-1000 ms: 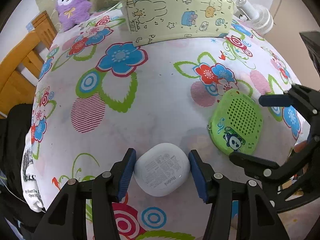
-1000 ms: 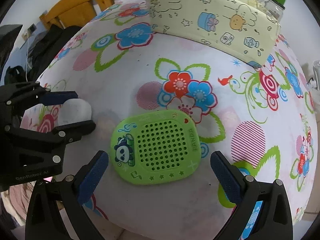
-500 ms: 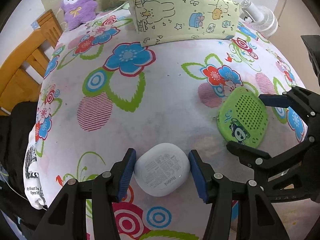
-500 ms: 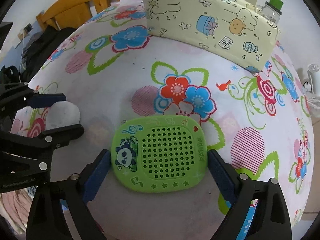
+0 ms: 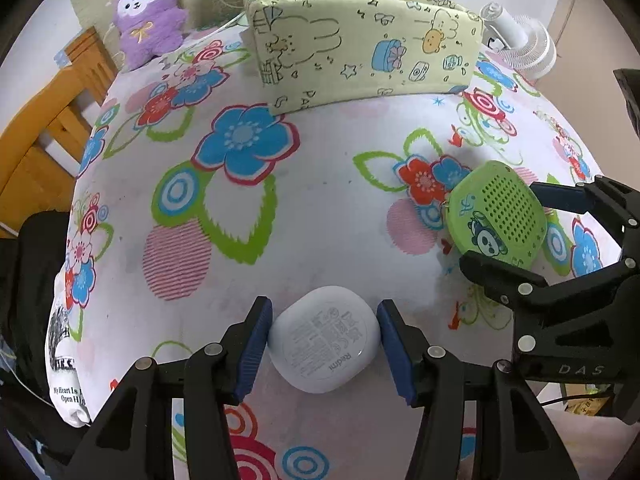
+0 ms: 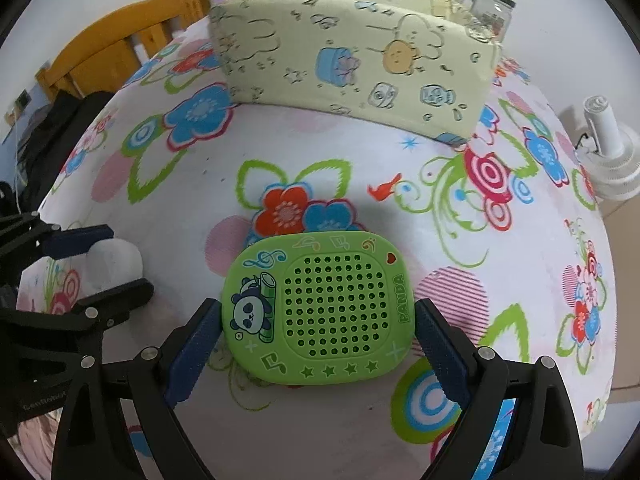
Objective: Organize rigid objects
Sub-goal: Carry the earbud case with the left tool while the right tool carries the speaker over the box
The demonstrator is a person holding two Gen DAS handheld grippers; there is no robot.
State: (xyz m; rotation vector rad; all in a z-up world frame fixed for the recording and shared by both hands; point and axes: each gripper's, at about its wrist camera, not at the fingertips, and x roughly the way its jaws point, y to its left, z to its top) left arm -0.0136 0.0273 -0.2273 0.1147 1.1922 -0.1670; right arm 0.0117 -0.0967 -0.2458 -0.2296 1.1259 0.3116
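Observation:
A white earbud case (image 5: 324, 338) sits between the blue pads of my left gripper (image 5: 324, 316), which is shut on it above the flowered bedsheet (image 5: 320, 208). The case also shows in the right wrist view (image 6: 114, 266). A green panda speaker (image 6: 320, 306) sits between the pads of my right gripper (image 6: 318, 320), which is shut on it and holds it tilted off the sheet. The speaker also shows in the left wrist view (image 5: 496, 214), at the right, held by the right gripper (image 5: 516, 228).
A pale yellow cartoon-print pillow (image 5: 360, 56) stands at the back of the bed. A purple plush toy (image 5: 146, 12) sits back left by the wooden bed frame (image 5: 44, 132). A white fan (image 5: 520, 44) stands at the right, a glass jar (image 6: 492, 12) behind the pillow.
My right gripper closed on the green speaker and lifted it, moving forward. My left gripper kept its hold on the white case and rose slightly.

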